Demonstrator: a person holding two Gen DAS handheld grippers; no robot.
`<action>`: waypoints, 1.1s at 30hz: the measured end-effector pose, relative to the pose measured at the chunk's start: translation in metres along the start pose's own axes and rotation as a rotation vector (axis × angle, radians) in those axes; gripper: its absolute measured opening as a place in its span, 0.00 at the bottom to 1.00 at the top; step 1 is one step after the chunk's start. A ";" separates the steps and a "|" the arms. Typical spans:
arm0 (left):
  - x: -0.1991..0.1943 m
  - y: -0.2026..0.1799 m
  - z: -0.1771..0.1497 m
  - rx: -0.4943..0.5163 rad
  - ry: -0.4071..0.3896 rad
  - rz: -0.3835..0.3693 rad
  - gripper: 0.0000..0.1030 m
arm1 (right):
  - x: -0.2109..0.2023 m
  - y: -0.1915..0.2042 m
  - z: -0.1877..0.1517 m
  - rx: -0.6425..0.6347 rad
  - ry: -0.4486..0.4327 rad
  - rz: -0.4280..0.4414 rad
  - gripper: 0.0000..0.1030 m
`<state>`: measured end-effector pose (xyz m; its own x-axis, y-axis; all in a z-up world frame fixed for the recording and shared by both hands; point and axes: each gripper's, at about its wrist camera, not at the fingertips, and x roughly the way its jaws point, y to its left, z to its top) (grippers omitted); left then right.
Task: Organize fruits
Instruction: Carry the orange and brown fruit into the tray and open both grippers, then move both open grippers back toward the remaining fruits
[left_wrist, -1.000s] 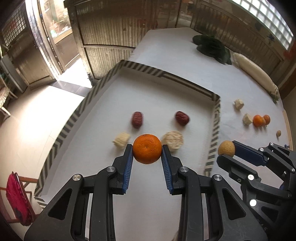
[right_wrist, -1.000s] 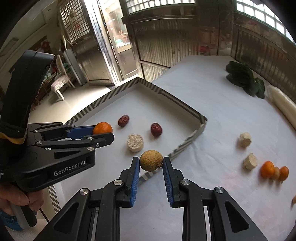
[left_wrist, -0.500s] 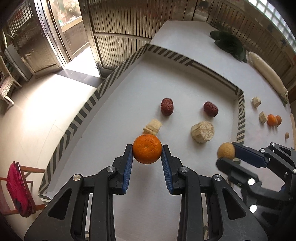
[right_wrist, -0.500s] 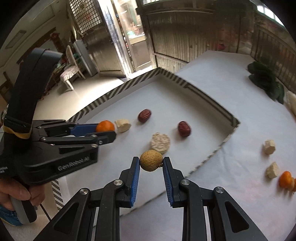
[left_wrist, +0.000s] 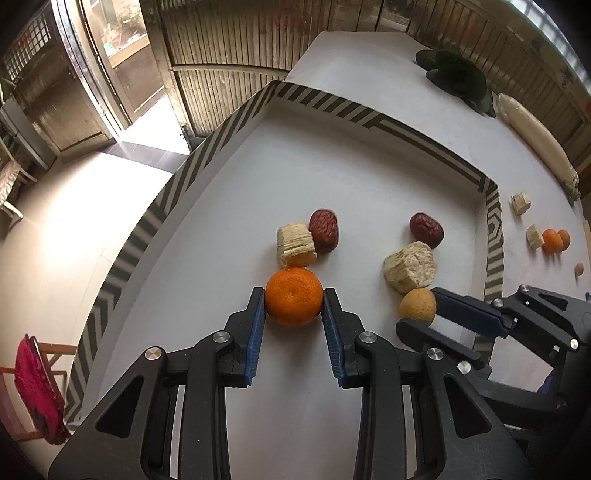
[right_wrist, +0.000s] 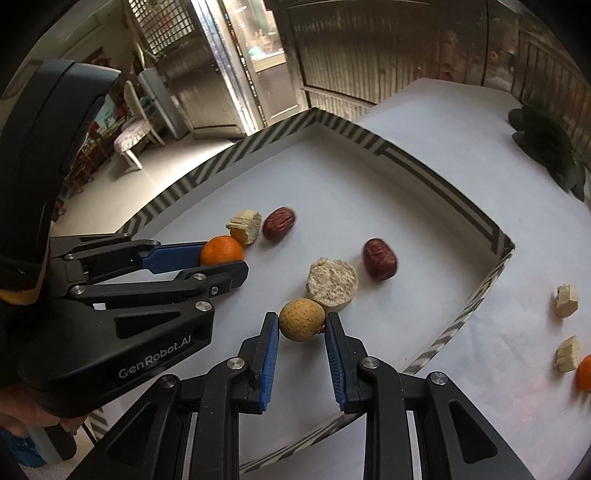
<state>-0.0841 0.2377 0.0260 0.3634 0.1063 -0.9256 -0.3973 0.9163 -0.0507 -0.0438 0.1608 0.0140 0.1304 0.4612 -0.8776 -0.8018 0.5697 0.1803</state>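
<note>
My left gripper is shut on an orange mandarin, low over the floor of the white tray with a striped rim, just in front of a pale chunk and a red date. My right gripper is shut on a tan longan, low over the tray beside a round pale slice and a second red date. Each gripper shows in the other's view: the right gripper, the left gripper.
Outside the tray on the white table lie two pale chunks, small oranges, a small longan, a white radish and dark leafy greens. The table's left edge drops to the floor.
Both grippers have moved forward and down into the tray with their fruit. The mandarin and the longan now sit close to the pieces lying on the tray floor.
</note>
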 end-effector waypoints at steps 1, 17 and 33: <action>0.001 -0.001 0.002 0.003 -0.001 -0.001 0.29 | 0.000 0.000 0.000 -0.002 0.000 -0.002 0.24; -0.001 -0.004 0.002 -0.001 0.000 0.011 0.38 | 0.000 0.008 -0.002 -0.031 0.001 -0.020 0.29; -0.036 -0.026 0.000 0.024 -0.099 0.024 0.56 | -0.054 -0.014 -0.016 0.047 -0.117 -0.044 0.34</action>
<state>-0.0872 0.2102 0.0600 0.4357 0.1652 -0.8848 -0.3868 0.9220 -0.0184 -0.0490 0.1169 0.0518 0.2346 0.5098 -0.8277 -0.7659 0.6213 0.1656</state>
